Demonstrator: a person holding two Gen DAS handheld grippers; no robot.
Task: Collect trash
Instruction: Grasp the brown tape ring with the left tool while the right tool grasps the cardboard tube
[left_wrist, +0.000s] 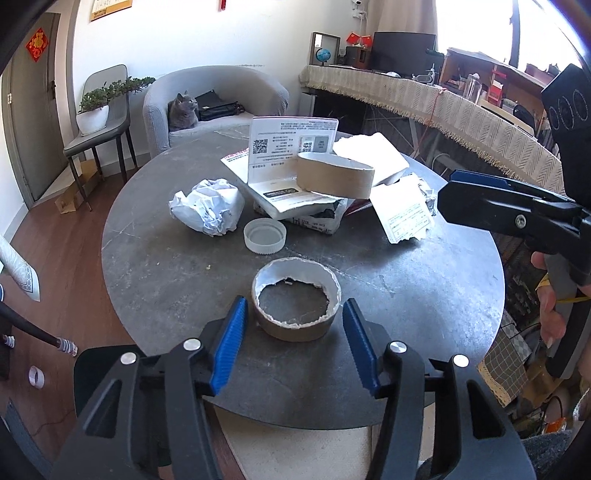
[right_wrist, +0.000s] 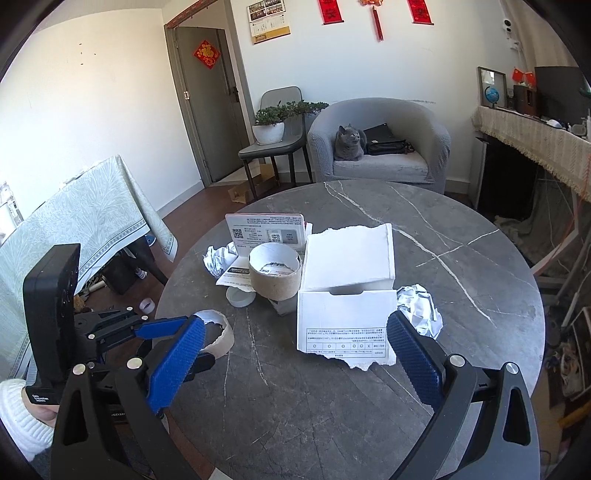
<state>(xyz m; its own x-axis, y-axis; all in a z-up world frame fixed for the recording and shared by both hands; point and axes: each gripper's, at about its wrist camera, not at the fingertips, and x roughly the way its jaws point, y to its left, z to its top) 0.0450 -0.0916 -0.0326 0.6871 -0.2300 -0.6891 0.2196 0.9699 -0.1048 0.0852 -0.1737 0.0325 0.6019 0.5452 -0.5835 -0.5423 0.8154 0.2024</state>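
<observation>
1. Trash is spread over the round grey tabletop (left_wrist: 166, 280); a low cardboard ring (left_wrist: 295, 308) with a torn white lining is lain close to the near edge.
2. The left gripper (left_wrist: 293, 328) is held around this ring; its blue pads (left_wrist: 231, 343) are seen on both sides of it with small gaps, so nothing is pressed yet.
3. A second cardboard ring (left_wrist: 336, 175) is rested on papers near the middle; a white plastic lid (left_wrist: 265, 235) and a crumpled paper ball (left_wrist: 208, 206) are placed beside them.
4. The right gripper (right_wrist: 295, 345) is kept wide apart and empty above a torn white carton (right_wrist: 347, 295).
</observation>
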